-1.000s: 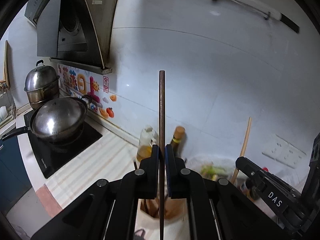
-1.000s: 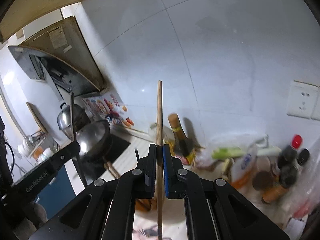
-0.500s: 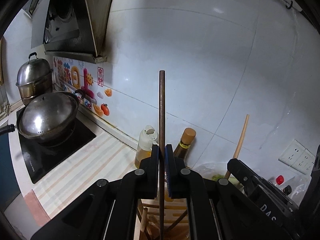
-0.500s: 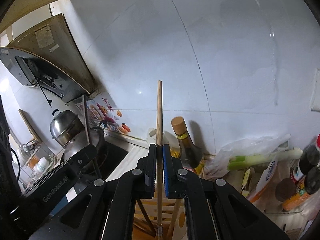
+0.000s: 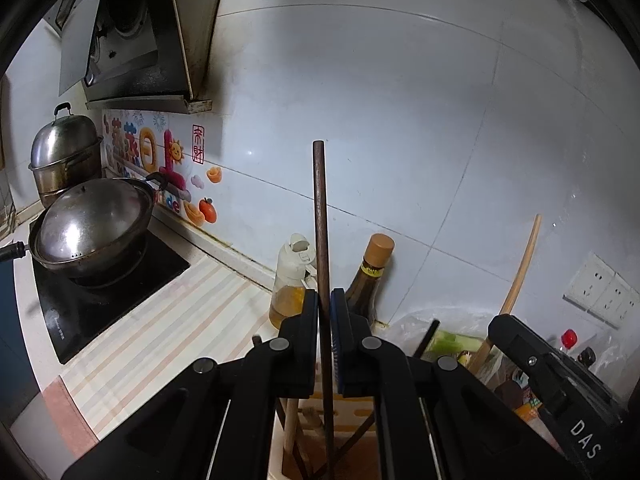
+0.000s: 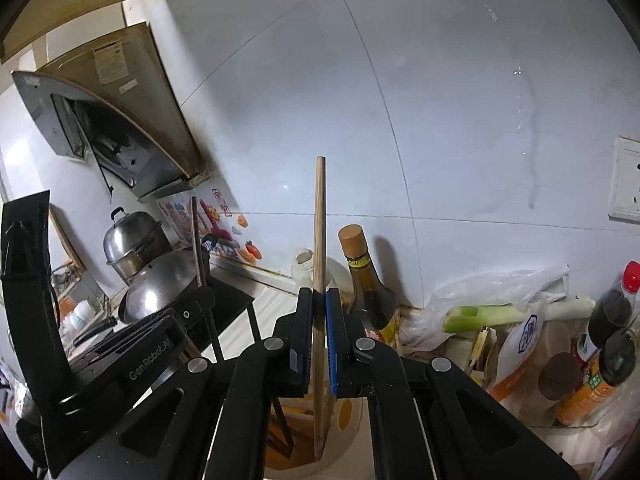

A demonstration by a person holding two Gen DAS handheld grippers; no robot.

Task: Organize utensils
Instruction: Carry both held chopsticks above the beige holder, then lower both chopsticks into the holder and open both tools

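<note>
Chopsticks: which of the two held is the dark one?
The dark brown chopstick is clamped upright in the left tool; the right tool holds the pale wooden chopstick.

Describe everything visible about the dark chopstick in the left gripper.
The dark chopstick is a slim, round, dark brown stick that looks wooden, with a blunt flat top. It stands nearly upright, clamped partway along its length between the left gripper's fingers. Its lower end reaches down into the utensil holder among other sticks; the tip is hidden.
</note>
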